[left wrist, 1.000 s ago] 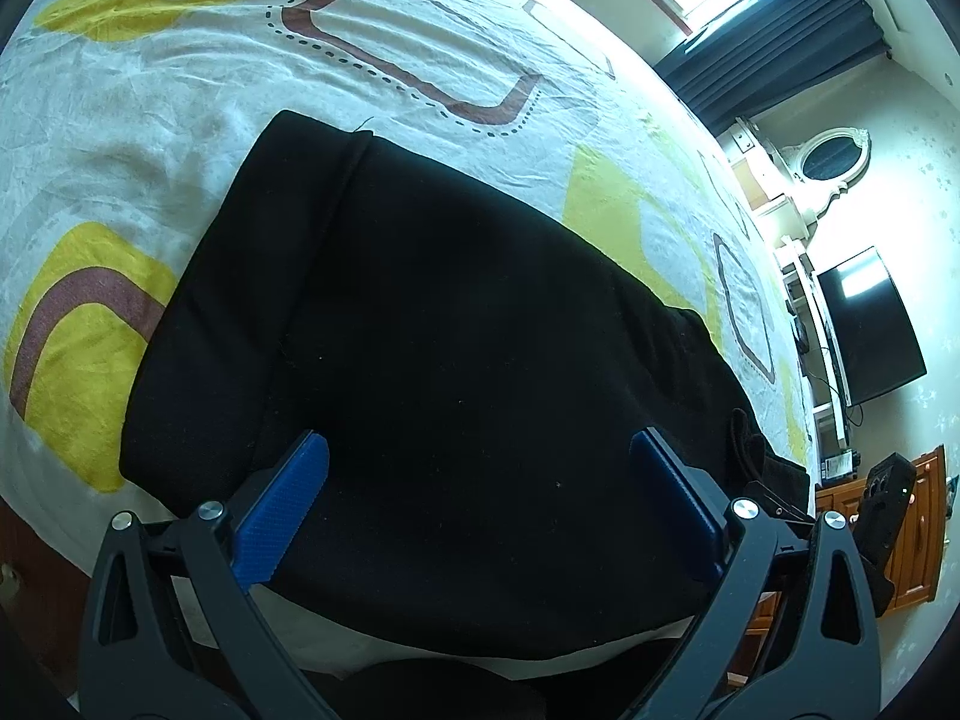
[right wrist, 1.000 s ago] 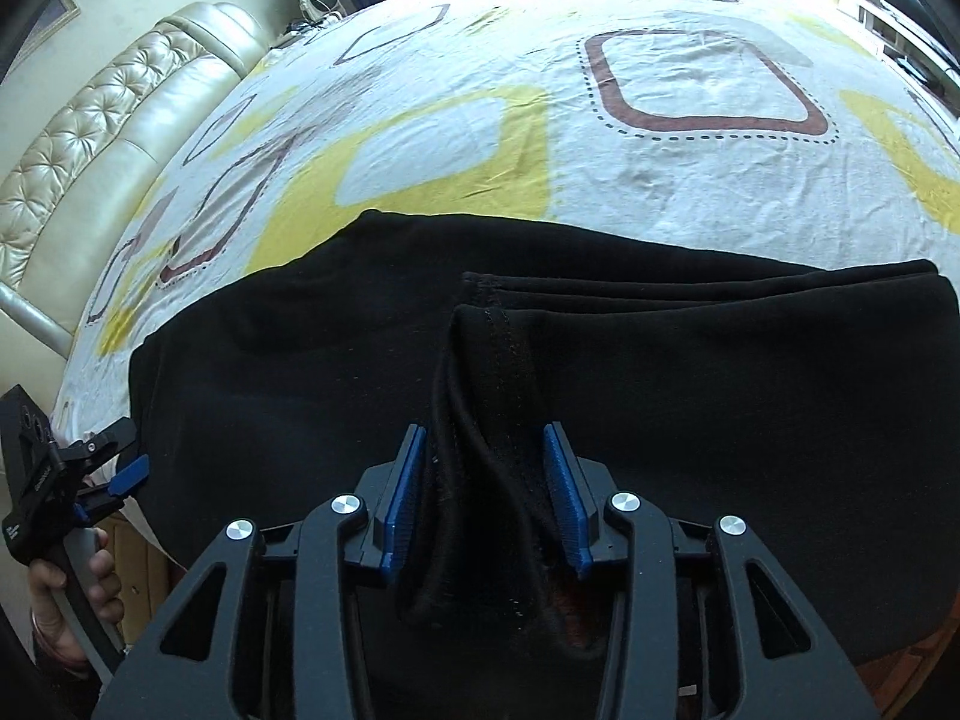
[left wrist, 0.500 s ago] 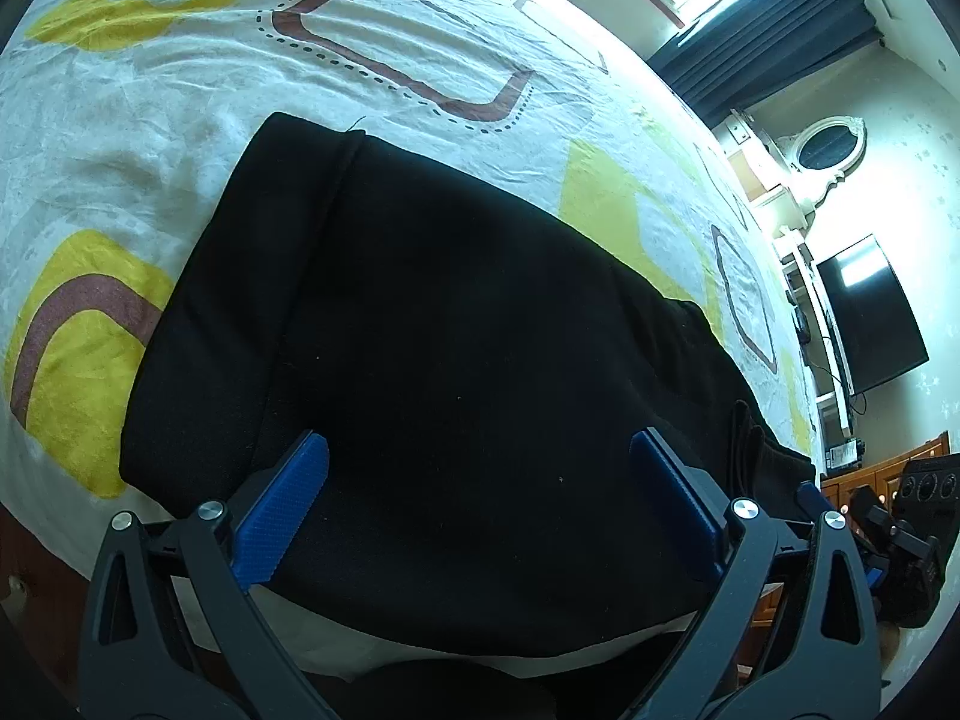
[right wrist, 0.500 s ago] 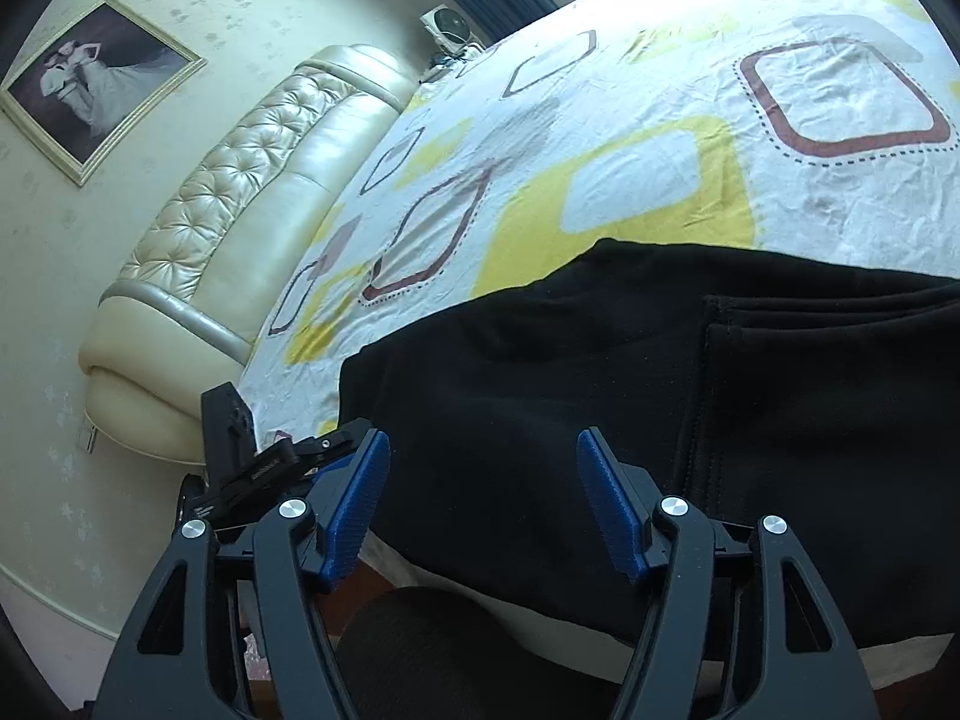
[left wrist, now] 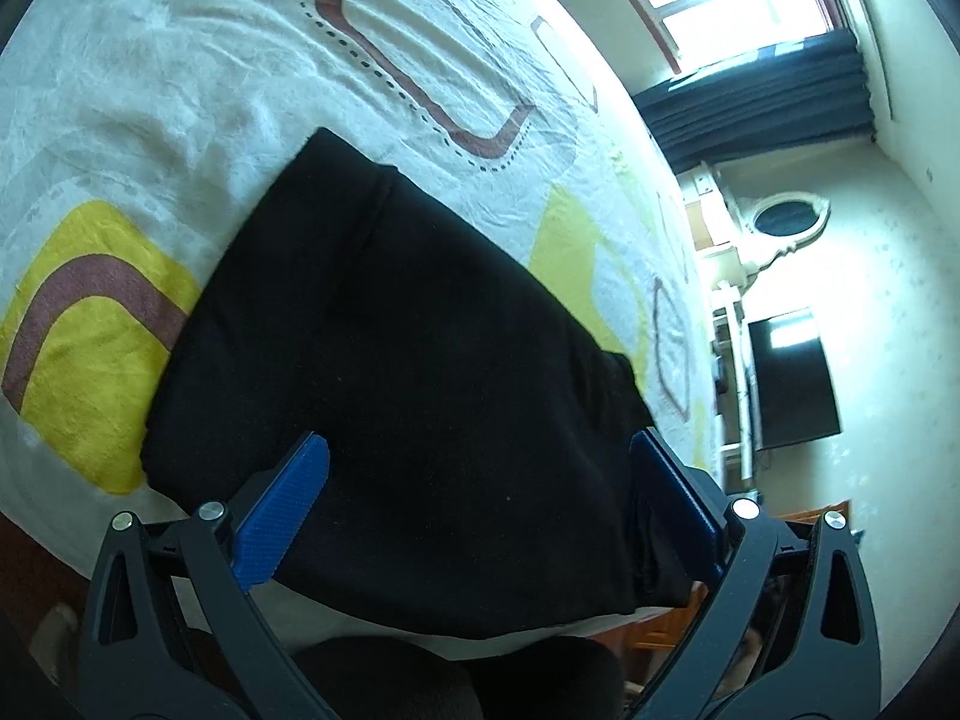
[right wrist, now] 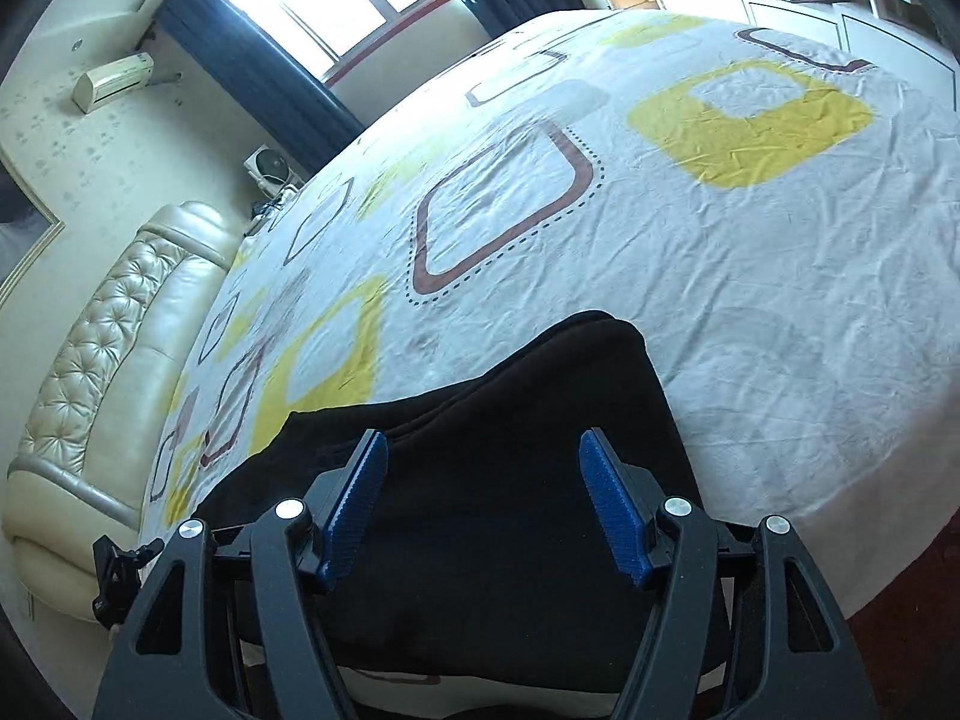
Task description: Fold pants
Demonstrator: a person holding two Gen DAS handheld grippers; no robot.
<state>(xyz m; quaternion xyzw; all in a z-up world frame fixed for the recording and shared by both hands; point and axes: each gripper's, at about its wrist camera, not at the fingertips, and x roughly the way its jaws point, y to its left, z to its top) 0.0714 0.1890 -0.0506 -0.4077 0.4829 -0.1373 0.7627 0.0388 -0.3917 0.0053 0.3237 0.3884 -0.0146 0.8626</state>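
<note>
the folded black fabric pants (left wrist: 408,372) lie flat on the white bedsheet with yellow and brown rounded squares (right wrist: 750,252), near the bed's edge at 6 o'clock in both views. the left gripper (left wrist: 480,504) hovers over them with blue pads spread wide, gripping nothing. the right gripper (right wrist: 483,504) (jaws apart, at middling width) also holds nothing. a cream tufted leather headboard (right wrist: 102,372) stands at 9 o'clock.
</note>
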